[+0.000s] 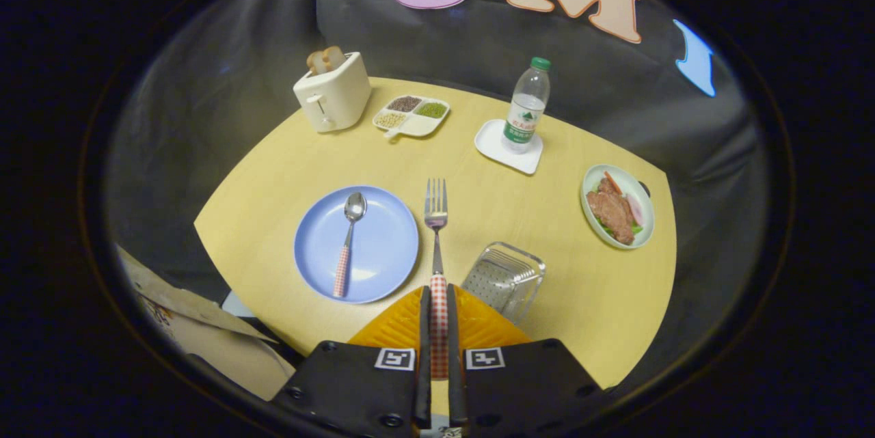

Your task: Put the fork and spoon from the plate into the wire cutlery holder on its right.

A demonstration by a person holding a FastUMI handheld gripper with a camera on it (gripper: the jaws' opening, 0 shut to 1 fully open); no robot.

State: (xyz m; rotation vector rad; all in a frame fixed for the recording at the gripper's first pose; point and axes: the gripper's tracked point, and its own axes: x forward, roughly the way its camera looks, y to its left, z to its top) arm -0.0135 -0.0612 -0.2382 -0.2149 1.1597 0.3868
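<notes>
The gripper point(438, 329) was clamped on the fork point(436, 233) handle, tines at 12 o'clock, above the table. The spoon point(348, 240) lay on the plate point(383, 247). Next move, as judged: swing toward the holder point(504, 279) at 2 o'clock and lower the fork in

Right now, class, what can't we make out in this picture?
- Gripper view: the fork handle's end, hidden between the tool's fingers.
- The wire cutlery holder: its near end and inside, hidden behind the tool's body.
- The water bottle label: too small to read.
- The divided dish: contents too small to name.
</notes>
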